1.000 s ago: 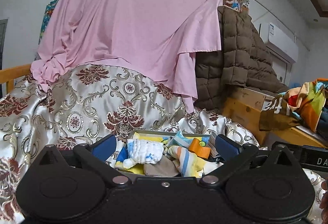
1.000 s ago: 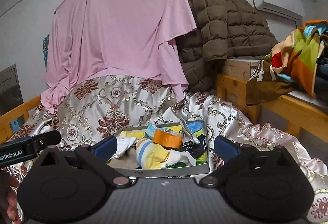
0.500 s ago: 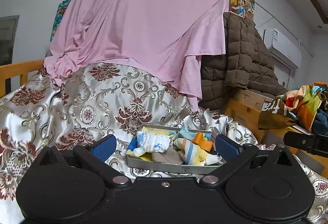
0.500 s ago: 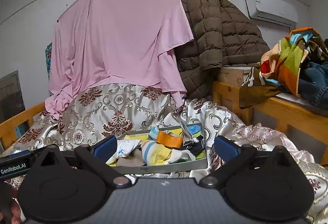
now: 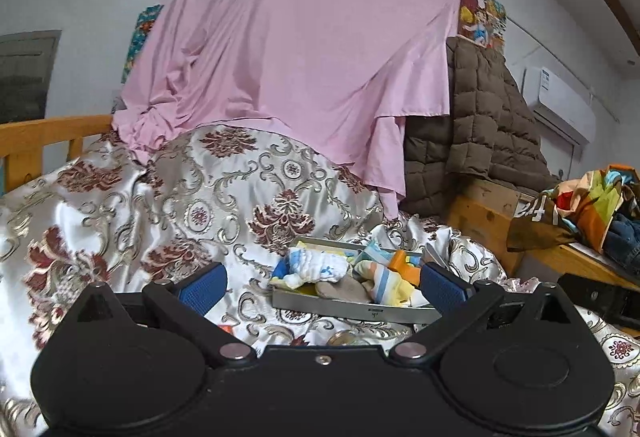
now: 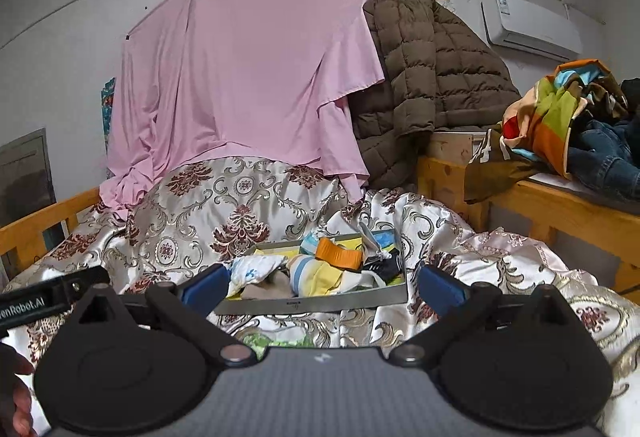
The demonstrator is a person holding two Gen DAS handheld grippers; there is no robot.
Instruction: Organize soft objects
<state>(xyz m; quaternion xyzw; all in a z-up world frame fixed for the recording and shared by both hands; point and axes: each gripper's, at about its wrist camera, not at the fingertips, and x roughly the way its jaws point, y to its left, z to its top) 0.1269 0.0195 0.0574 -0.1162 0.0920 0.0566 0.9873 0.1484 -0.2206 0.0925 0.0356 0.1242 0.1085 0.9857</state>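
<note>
Low in the centre of both wrist views, a shallow grey metal tray [image 5: 352, 307] heaped with small soft items rests on a bed draped in silver satin bedspread with maroon floral medallions [image 5: 168, 205]. The left gripper [image 5: 322, 283] and right gripper [image 6: 323, 285] both hover short of the tray, blue-padded fingers [image 5: 202, 287] spread wide and holding nothing. The tray's long axis runs across each frame, roughly parallel to the line between the fingers. In the left view it sits right of centre, its near wall just beyond the right finger; in the right view it lies almost squarely between the fingers, so the right hand appears better lined up. A white quilted cloth with blue print [image 5: 316, 267] lies at the tray's left end, an orange ribbed piece [image 6: 338, 255] toward its right. A pink sheet [image 6: 256, 77] hangs behind.
</note>
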